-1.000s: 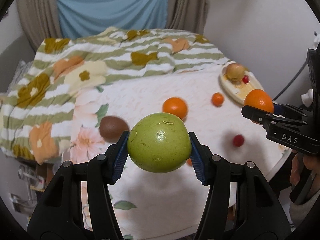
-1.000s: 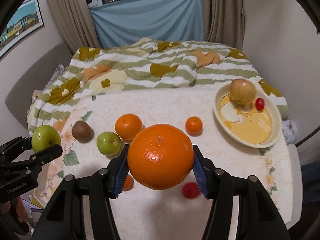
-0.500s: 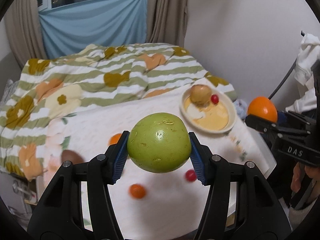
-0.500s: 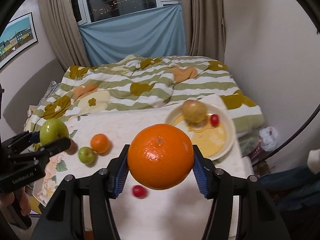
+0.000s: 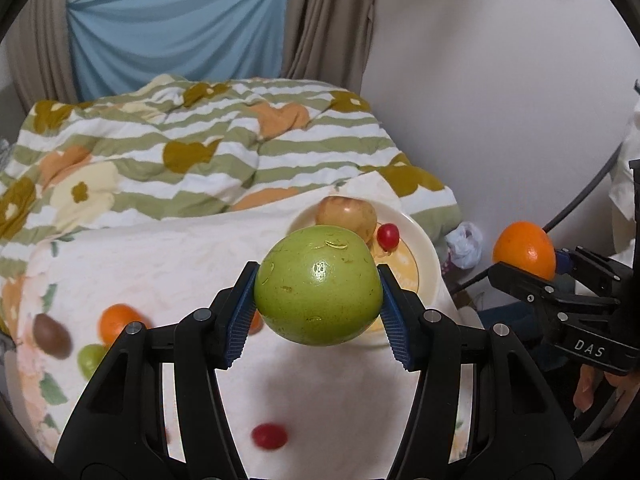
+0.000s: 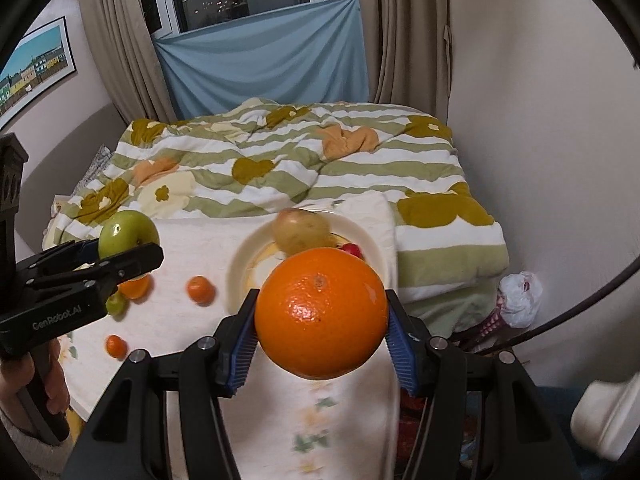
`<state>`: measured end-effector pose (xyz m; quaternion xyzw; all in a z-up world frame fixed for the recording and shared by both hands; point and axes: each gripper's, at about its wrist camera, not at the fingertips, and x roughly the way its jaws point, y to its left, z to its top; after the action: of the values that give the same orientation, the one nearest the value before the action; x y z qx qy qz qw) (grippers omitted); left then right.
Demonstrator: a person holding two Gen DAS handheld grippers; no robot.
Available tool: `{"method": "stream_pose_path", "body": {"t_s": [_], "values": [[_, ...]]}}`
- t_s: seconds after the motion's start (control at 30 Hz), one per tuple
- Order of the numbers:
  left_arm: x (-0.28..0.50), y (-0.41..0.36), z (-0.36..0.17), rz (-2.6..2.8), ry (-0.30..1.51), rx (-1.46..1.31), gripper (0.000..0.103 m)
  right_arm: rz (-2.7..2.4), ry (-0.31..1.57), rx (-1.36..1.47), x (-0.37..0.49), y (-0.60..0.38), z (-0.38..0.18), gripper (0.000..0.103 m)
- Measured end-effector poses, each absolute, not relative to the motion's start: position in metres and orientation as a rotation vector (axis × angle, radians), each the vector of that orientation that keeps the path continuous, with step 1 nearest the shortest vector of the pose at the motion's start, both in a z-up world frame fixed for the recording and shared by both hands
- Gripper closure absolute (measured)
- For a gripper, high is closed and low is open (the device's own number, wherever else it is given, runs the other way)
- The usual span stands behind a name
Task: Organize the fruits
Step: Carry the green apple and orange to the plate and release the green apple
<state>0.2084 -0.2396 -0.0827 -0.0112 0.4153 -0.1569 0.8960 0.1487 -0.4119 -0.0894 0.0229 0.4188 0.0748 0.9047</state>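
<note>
My left gripper (image 5: 318,304) is shut on a green apple (image 5: 318,286), held above the white floral table (image 5: 168,256). My right gripper (image 6: 322,322) is shut on a large orange (image 6: 322,314), also held in the air. Each held fruit shows in the other view: the orange (image 5: 524,250) at the right, the apple (image 6: 128,232) at the left. A cream plate (image 5: 416,240) at the table's far right holds a yellow-brown apple (image 5: 348,214) and a small red fruit (image 5: 388,235). The plate (image 6: 248,256) lies just beyond my right gripper.
Loose on the table: an orange (image 5: 118,320), a brown kiwi (image 5: 51,335), a small green fruit (image 5: 91,358), a red fruit (image 5: 270,436), small tangerines (image 6: 200,289). A striped floral quilt (image 5: 208,152) lies behind. The wall and a white bag (image 5: 464,244) stand right.
Both grippers have lifted and swung right toward the plate, each keeping its fruit. The plate now sits near the middle of both views, and the loose fruits have shifted left.
</note>
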Motion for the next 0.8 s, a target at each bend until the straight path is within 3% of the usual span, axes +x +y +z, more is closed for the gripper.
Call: {"method": "stream_pose_path", "body": {"t_s": [0.8], "values": [[0.284,-0.285,-0.183,-0.391,1.038,0.086,0.039,0.101,0.933,0.130,0.199,-0.432,-0.148,0.049]]}}
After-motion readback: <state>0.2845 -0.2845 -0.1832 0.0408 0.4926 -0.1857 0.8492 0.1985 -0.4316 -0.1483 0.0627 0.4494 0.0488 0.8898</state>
